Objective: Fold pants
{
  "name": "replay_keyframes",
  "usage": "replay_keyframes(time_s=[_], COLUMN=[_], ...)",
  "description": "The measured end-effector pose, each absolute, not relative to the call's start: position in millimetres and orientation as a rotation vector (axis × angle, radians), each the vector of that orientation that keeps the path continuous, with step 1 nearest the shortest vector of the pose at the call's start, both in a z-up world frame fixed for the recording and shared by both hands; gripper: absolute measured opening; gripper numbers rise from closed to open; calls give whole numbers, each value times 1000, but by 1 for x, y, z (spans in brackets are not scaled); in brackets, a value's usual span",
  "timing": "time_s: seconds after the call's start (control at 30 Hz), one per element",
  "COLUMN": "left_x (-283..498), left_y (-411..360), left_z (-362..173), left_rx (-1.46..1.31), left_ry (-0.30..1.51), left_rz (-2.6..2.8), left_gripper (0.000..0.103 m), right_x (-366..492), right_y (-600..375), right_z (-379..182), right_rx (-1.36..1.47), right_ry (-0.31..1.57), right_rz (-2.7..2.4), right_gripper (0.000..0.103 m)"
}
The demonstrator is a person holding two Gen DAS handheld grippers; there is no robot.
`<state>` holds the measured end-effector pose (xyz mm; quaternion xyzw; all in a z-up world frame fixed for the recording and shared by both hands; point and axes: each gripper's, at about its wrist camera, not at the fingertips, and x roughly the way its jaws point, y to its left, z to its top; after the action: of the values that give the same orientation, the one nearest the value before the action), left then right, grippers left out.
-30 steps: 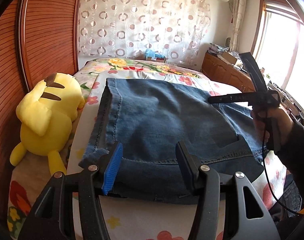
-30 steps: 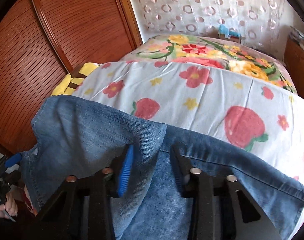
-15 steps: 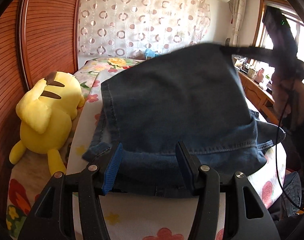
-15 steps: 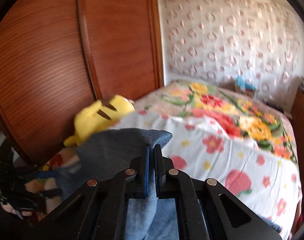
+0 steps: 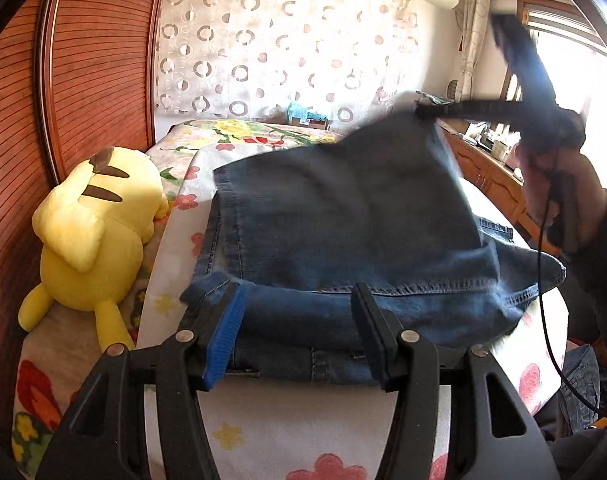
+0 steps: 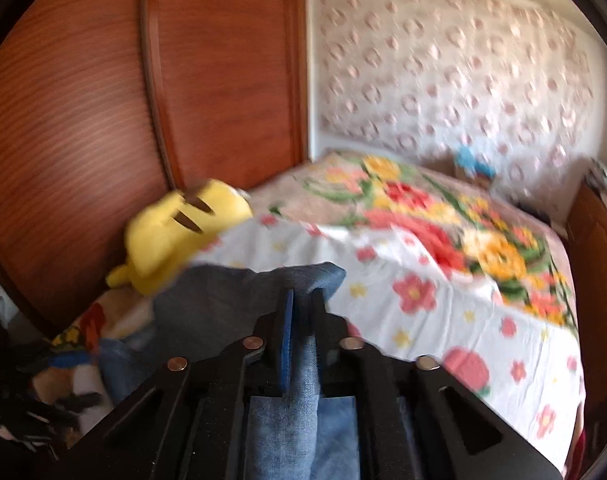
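Blue jeans (image 5: 343, 220) lie on the flowered bed sheet (image 5: 263, 432), waistband edge nearest me. My left gripper (image 5: 297, 320) hovers over that near edge, its jaws wide apart and easing wider, with denim lying between the fingers but not pinched. At the upper right a hand (image 5: 559, 184) holds my right gripper (image 5: 423, 110), which has lifted the jeans' far corner into the air. In the right wrist view the right gripper (image 6: 301, 300) has a fold of the jeans (image 6: 223, 300) between its pads; the jaws are loosening slightly but the cloth still hangs from them.
A yellow plush toy (image 5: 91, 232) lies at the bed's left edge against the wooden wardrobe doors (image 5: 95, 80). A wooden dresser (image 5: 491, 184) runs along the right under the window. More denim (image 5: 579, 384) lies beside the bed at lower right.
The right gripper closed on the jeans' far corner and raised it off the bed, folding the cloth up. The left gripper stayed where it was.
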<state>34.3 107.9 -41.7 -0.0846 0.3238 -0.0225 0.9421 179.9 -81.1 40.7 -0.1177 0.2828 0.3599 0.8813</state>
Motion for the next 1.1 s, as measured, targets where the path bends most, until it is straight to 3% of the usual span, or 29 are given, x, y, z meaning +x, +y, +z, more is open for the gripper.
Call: replay_keyframes(time_s=[0.03,0.17,0.23,0.63,0.73,0.8,0.87,1.1], left_x=[34,36,37,73,73,69,65,56], left_y=[109,110,112,129,130,129,130,132], left_z=[-42,-41,-39,-43,-55,-60,-64,-76], left_rx=[-175,-171,-169,-130,-125,-126,-130,-107], left_ry=[659,652,647,668,708,718,727,775], left_rz=[-45,-24,-16,43,43,37,36,44], left_gripper=[62,62,62,62,52,51,35,25], right_x=[184,184,182,133,137,136,135,130], right_y=[-88,-121,-137,-185,-191,-195,-193,-182], right_z=[32,13,3,-57,-65,-69,-72,-81], right_rx=[-252,-221,-230,-221,-200,-198,-212,-259], right_ry=[607,641,641,739,768,780,769,733], right_rz=[715,694,662,620,617,617,609,586], right_gripper=[28,32,44,45,45,45,45,46])
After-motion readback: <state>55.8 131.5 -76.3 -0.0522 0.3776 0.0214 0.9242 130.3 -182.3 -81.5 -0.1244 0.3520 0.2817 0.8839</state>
